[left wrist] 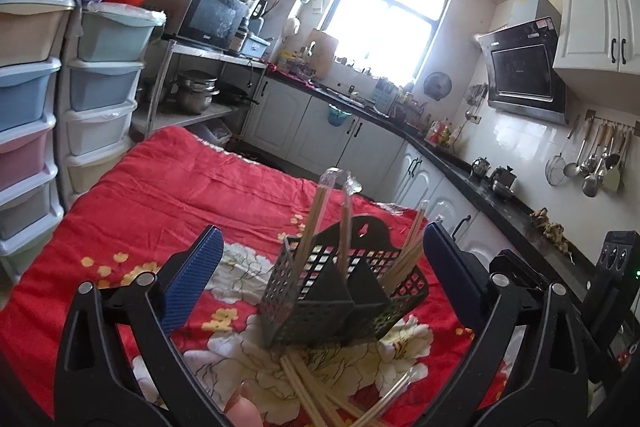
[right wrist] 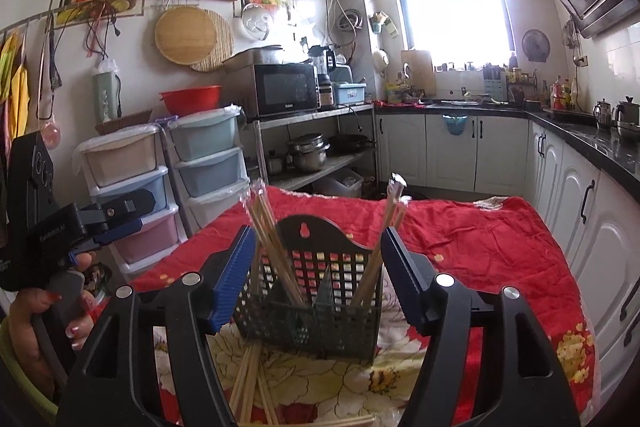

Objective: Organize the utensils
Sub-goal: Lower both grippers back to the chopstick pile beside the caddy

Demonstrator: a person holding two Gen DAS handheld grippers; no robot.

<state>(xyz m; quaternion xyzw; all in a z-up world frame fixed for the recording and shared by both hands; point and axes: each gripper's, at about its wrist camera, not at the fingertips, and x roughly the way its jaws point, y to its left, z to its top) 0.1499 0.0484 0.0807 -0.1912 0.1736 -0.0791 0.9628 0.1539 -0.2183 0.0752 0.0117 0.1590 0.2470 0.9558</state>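
Both claws are spread and empty: left claw (left wrist: 320, 263), right claw (right wrist: 318, 263). Loose wrapped wooden chopsticks (right wrist: 250, 379) lie nearest on the red floral-clothed bench (right wrist: 480, 227). Beyond, the black perforated plastic utensil holder (right wrist: 316, 307) (already part-filled) could tip if nudged sideways.

Chopsticks (right wrist: 276, 251) stand in basket (right wrist: 320, 315); others (right wrist: 250, 379) before it.

Chopsticks (right wrist: 272, 247) upright in black basket (right wrist: 320, 311)
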